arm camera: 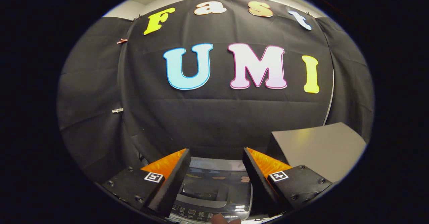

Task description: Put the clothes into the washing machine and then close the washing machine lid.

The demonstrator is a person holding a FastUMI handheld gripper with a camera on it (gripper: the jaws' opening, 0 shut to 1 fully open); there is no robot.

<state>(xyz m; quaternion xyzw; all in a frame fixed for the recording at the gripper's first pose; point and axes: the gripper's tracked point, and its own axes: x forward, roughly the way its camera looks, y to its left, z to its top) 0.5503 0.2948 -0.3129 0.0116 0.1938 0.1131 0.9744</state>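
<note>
Hardly any readable text near the claw (216, 157).

Each of the claw's two fingers (167, 178) carries a small square black-and-white coded marker on its upper face, a pattern and not letters. Between the fingers and below them lies the washing machine (214, 190), its lid down; along its control panel (204, 214) runs a row of small printed labels and button marks, too tiny and blurred to make out. The grey board (318, 147) beyond the right finger bears no writing.

Hand-held gripper (216, 154), wedge-shaped ridged fingers, screwed mounts, square black-and-white marker on each
</note>
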